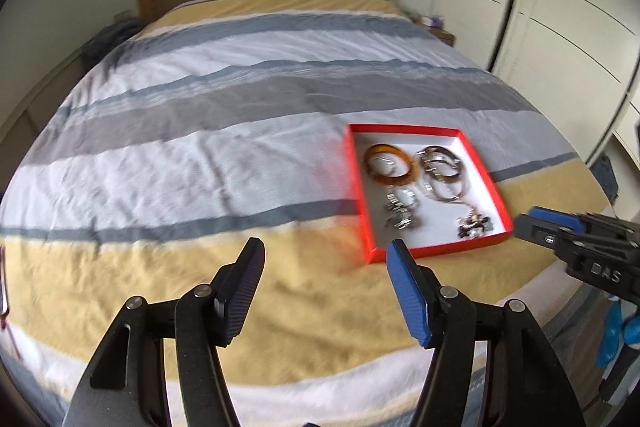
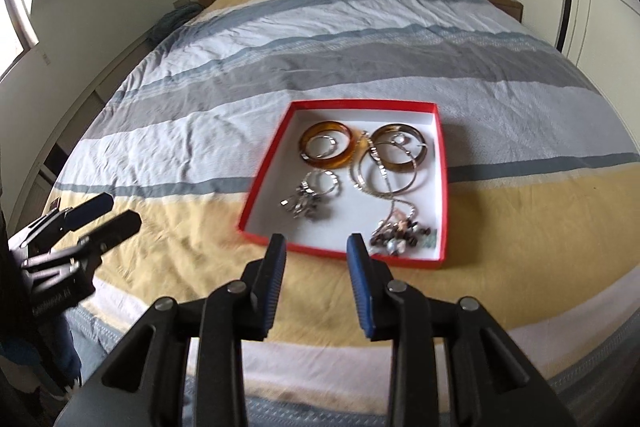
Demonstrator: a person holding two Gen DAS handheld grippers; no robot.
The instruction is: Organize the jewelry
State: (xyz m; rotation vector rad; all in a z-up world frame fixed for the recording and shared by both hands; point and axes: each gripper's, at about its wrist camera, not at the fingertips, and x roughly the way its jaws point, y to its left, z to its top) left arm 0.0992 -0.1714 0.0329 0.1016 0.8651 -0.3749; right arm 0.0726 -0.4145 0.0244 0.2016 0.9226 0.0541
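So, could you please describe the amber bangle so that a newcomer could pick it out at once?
On the striped bed lies a shallow red box with a white inside. In its far left corner sits the amber bangle, with a thin silver hoop lying inside it. It is a clear honey orange, while the bangle to its right is a darker brown and tangled with silver hoops.

**Black grippers with blue and dark pads**

The left gripper [image 1: 324, 259] has black plastic arms with round silver screws at the joints. One finger carries a blue ribbed pad [image 1: 408, 291], the other a dark ribbed pad [image 1: 244, 287]. The right gripper [image 2: 316, 255] is built the same: black arms, silver screws, blue ribbed pads. Its body shows raised letters "DAS" [image 1: 605, 273] in the left wrist view.
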